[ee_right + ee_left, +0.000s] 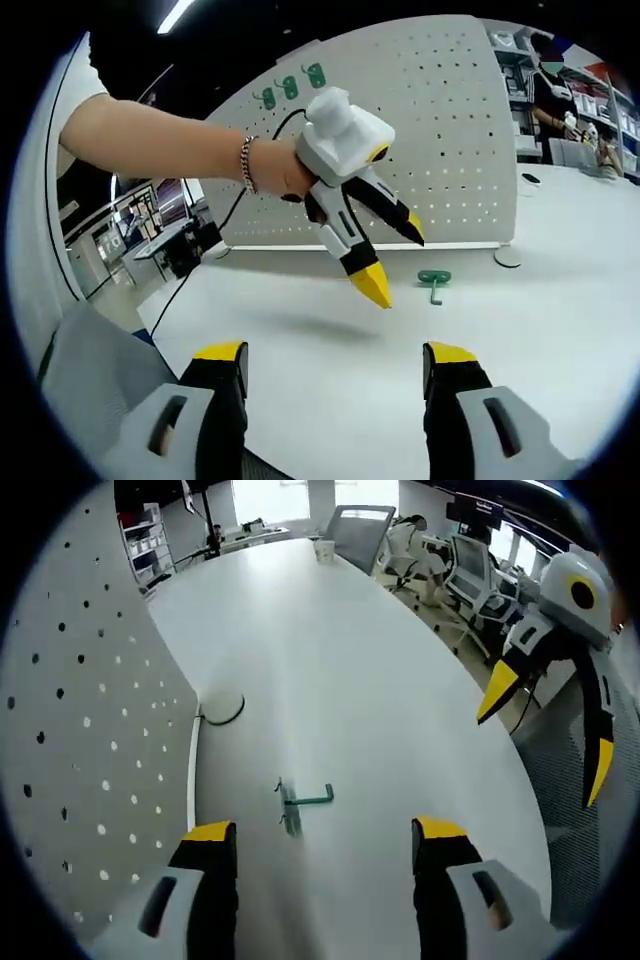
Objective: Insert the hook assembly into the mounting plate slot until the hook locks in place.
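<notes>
While both claws are hanging wide open and empty above the white table (380, 680), the green hook (300, 802) is lying flat on it, just beside the pegboard (90, 730) that is standing upright along the table's edge. Left claw (325, 845) is hovering nearest the hook, seemingly lining up a grasp, as right claw (335, 368) is waiting well apart.

We note: long white table (330, 650); office chairs (470, 575) at 2 o'clock; bright windows (270, 498) at 12; shelving (145, 545) at 11; ceiling light strip (175, 15).
</notes>
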Motion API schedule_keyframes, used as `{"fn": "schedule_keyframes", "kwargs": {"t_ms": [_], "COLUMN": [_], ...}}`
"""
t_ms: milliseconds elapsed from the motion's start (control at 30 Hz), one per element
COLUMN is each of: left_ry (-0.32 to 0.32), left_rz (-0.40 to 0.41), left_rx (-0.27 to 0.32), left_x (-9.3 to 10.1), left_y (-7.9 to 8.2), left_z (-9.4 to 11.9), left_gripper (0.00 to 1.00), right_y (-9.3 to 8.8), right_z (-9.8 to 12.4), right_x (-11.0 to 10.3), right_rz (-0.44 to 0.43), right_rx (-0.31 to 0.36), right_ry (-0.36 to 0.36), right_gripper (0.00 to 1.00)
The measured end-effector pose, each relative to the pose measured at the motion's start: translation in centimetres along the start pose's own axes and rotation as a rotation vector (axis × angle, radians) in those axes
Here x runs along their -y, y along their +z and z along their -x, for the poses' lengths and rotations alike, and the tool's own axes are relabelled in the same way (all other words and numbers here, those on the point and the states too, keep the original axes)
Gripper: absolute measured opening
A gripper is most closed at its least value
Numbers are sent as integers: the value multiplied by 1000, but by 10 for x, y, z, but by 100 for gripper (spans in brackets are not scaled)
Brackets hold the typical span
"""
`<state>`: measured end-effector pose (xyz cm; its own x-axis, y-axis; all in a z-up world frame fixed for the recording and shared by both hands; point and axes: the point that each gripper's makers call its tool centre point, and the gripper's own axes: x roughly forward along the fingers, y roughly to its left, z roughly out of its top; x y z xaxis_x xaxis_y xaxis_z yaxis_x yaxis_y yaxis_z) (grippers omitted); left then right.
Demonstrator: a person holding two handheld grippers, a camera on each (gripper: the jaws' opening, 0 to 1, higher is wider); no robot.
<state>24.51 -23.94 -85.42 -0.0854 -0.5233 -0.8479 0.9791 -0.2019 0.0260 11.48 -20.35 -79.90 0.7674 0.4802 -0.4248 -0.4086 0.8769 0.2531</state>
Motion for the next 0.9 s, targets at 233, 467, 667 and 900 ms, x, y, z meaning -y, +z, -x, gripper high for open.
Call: {"fn": "schedule_keyframes", "kwargs": {"t_ms": [233,467,667,900], "left_ry": [-10,-27,-42,-47], "left_rz": [8,-4,14,3], "left_rx": [-18,-42,-46,-55], "left_x": [-4,-7,-10,-11], "left_y": [-1,-5,-7,-10], "left_z": [-13,-21,-26,-29], "left_gripper": [73,73,73,69], "right_y": [0,-1,0,-1], "right_z": [0,0,0,1], "right_x": [1,3,2,4], "right_rz": [-17,-33,-20,-34], "right_rx": [6,9,7,9], "right_ry": [0,-5,-7,-12], "right_gripper": [69,69,69,69]}}
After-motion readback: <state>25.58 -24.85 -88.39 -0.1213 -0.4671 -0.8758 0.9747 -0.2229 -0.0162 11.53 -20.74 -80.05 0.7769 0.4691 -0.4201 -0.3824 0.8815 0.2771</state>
